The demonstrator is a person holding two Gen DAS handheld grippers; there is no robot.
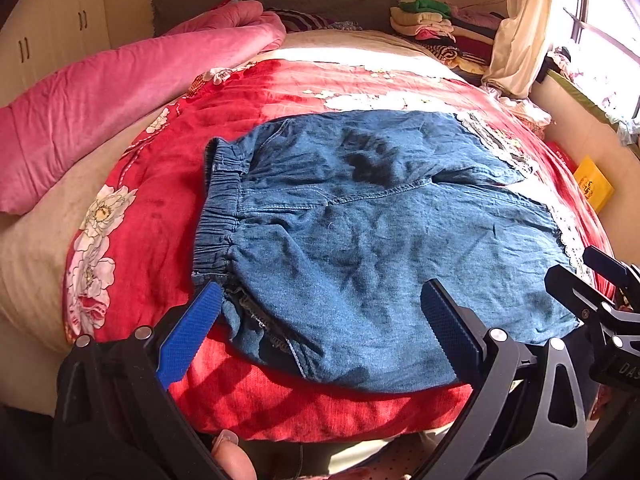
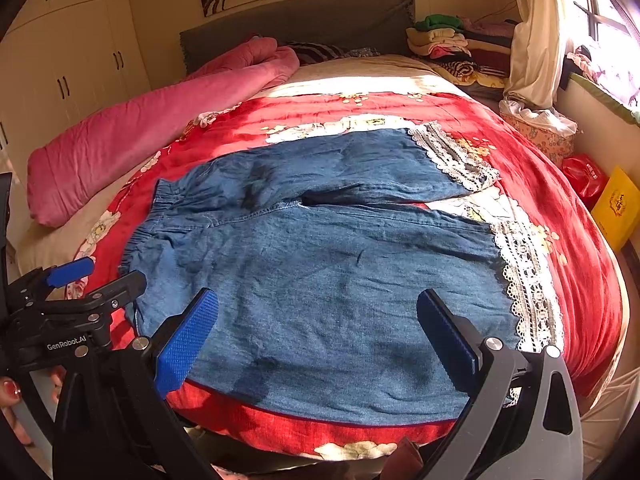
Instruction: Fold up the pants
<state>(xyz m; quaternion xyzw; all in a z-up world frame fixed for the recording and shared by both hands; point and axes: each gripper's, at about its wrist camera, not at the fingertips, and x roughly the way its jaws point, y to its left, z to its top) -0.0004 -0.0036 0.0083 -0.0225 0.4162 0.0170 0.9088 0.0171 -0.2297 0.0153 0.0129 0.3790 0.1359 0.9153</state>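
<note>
A: Looking at the pants (image 2: 320,280), they lie spread flat on the red quilt (image 2: 560,208), waistband (image 1: 218,216) to the left, lace cuffs (image 2: 524,280) to the right. The two legs part in a narrow V toward the cuffs. Nothing is folded yet.

B: And the claws?

A: Both gape wide and hold nothing. The left gripper (image 1: 320,320) hovers over the near edge by the waistband, its left pad just beside the near waist corner. The right gripper (image 2: 318,324) hangs over the near leg, short of the lace. Whether either pad touches cloth, I cannot tell.

B: So which step is this?

A: I judge it the very start: the approach before the first grasp. The garment is laid out and smooth enough.

B: What does the next move ask?

A: Likely a fold lengthwise, near leg onto far leg. The left claw would pinch the near waist corner, the right the near cuff, each catching both layers. Then both lift together and carry the edge across, keeping level so the leg does not sag between them.

B: Any trouble ahead?

A: The denim looks soft and thin, and it may bunch. The quilt beneath is loose, and a deep pinch could catch it too.
</note>
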